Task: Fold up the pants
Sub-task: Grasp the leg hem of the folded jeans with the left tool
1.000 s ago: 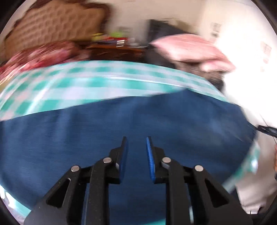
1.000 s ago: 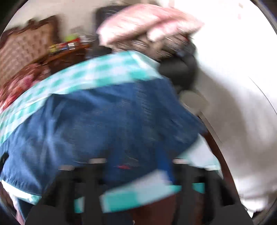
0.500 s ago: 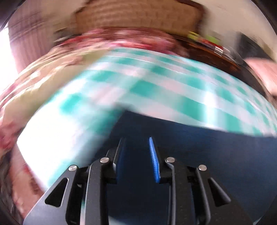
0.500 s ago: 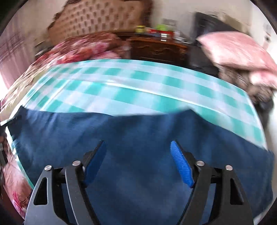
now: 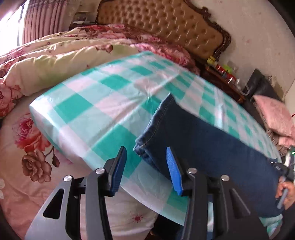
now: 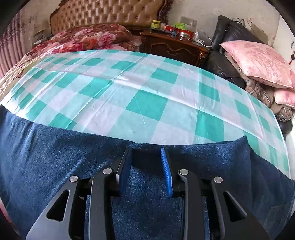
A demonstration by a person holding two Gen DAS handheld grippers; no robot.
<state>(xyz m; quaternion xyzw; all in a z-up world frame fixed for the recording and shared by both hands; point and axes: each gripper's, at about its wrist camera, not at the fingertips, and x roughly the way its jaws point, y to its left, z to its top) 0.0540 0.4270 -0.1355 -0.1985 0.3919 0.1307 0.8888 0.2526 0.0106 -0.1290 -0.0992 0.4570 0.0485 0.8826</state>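
Observation:
Dark blue jeans (image 5: 208, 140) lie lengthwise along the near edge of a board covered with green-and-white checked cloth (image 5: 103, 103). In the left wrist view the hemmed leg ends (image 5: 147, 144) lie just ahead of my open left gripper (image 5: 146, 166), between its blue pads, not gripped. In the right wrist view the jeans (image 6: 55, 151) spread across the whole bottom. My right gripper (image 6: 145, 169) is open and sits low over the denim near its far edge. The right hand shows at the left wrist view's right edge (image 5: 284, 190).
The checked cloth (image 6: 147, 96) rests on a bed with floral quilts (image 5: 36, 61) and a tufted headboard (image 6: 110, 13). A wooden nightstand (image 6: 173, 44) with jars, a black chair and pink pillows (image 6: 258, 61) stand at the right.
The left gripper swung left along the jeans to the leg hems and opened wider. The right gripper swung from the right end to the middle of the jeans, and its jaws narrowed.

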